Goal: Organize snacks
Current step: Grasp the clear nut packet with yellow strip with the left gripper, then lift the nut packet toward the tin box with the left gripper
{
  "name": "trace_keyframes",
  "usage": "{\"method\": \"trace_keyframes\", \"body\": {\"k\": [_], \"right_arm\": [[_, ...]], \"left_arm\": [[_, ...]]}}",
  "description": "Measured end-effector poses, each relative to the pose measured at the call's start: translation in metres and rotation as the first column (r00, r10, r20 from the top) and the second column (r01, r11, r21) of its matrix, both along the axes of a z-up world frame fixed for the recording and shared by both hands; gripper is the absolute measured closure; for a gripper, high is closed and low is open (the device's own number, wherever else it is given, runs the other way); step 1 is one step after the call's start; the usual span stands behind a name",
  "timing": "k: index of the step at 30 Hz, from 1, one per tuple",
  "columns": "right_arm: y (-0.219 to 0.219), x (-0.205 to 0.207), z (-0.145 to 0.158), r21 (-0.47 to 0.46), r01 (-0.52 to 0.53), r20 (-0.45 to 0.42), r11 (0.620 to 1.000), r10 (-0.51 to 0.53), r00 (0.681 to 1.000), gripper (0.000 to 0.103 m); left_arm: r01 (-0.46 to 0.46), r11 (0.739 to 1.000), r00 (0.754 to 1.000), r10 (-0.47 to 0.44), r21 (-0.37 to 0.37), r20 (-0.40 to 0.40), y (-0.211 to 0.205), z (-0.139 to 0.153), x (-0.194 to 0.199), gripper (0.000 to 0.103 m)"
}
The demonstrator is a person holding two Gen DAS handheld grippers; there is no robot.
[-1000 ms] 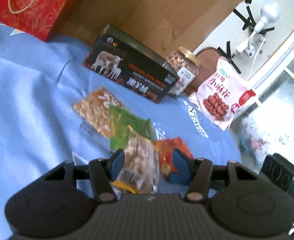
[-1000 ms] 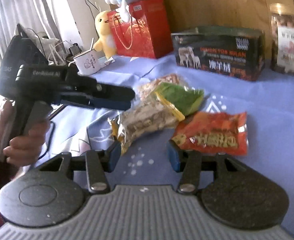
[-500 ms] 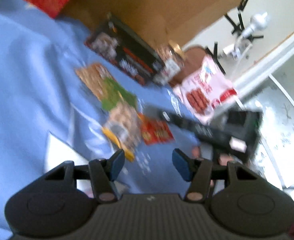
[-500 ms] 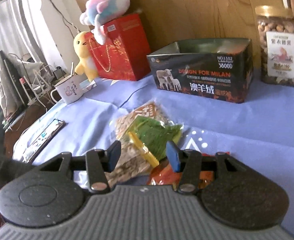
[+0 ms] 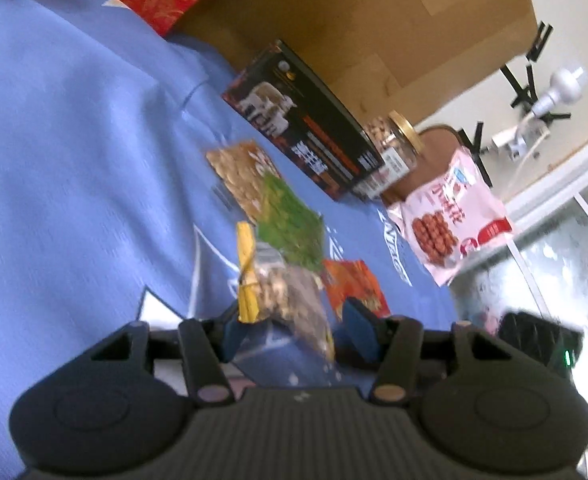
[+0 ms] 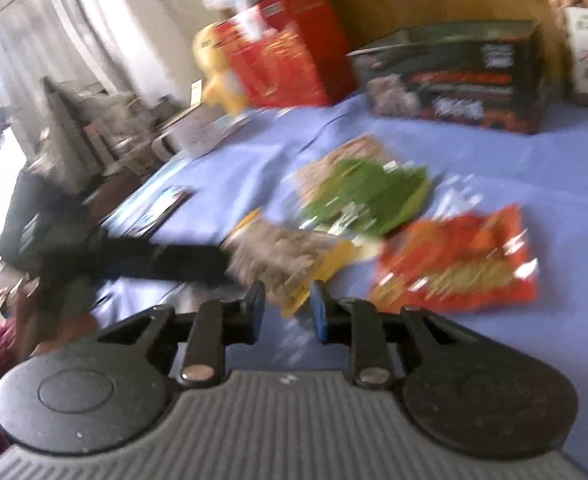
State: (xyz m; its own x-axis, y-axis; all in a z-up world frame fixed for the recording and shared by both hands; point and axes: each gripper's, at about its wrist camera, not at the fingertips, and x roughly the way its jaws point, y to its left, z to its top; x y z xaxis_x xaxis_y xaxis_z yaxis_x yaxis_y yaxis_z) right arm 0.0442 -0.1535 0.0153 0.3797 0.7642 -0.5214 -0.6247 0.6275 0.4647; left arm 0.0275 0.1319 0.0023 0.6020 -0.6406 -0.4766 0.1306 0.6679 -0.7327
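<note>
Several snack packets lie on a blue cloth [image 5: 74, 184]. A clear nut packet with a yellow strip [image 5: 286, 288] sits between the fingers of my open left gripper [image 5: 294, 330]. Beyond it lie a green packet [image 5: 292, 228], a peanut packet [image 5: 240, 176] and an orange-red packet [image 5: 356, 284]. In the blurred right wrist view, my right gripper [image 6: 286, 306] has its jaws half closed around the yellow edge of the nut packet [image 6: 282, 256]; I cannot tell if they grip it. The left gripper's fingers [image 6: 154, 258] reach that packet from the left. The green packet [image 6: 366, 196] and orange-red packet [image 6: 462, 260] lie beyond.
A dark box [image 5: 306, 136], a nut jar [image 5: 394, 148] and a pink bag [image 5: 454, 216] stand at the far side against a wooden board. A red gift bag [image 6: 290, 44], a yellow plush [image 6: 214, 68] and a mug [image 6: 190, 136] are far left.
My left gripper has come back down onto the nut packet after pulling away. My right gripper's jaws have narrowed and it has moved down to the packet's yellow edge.
</note>
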Motion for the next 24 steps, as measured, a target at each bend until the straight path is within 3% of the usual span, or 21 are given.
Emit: {"method": "trace_keyframes", "body": {"k": [4,8,11,18,24], "right_arm": [[0.004,-0.018,0.006,-0.061,0.008,0.085,0.998,-0.003,0.996,0.072],[0.003,-0.019,0.01,-0.093,0.038,0.128,0.995,-0.026,0.991,0.06],[0.009,-0.019,0.007,-0.127,0.022,0.147,0.992,-0.003,0.989,0.059],[0.026,-0.018,0.001,-0.188,0.02,0.202,0.982,0.019,0.979,0.059],[0.037,-0.021,-0.003,-0.208,0.034,0.27,0.978,0.024,0.962,0.057]], "left_arm": [[0.005,1.0,1.0,-0.006,0.01,0.017,0.0,0.004,0.002,0.049],[0.001,0.999,0.999,-0.003,0.039,0.052,0.002,0.011,0.0,0.037],[-0.006,0.999,0.997,0.002,0.047,0.074,0.006,0.015,-0.001,0.034],[0.032,0.998,0.998,-0.035,0.061,0.05,-0.004,0.006,0.007,0.034],[0.049,0.994,0.994,-0.058,0.097,0.092,-0.013,0.006,0.003,0.036]]}}
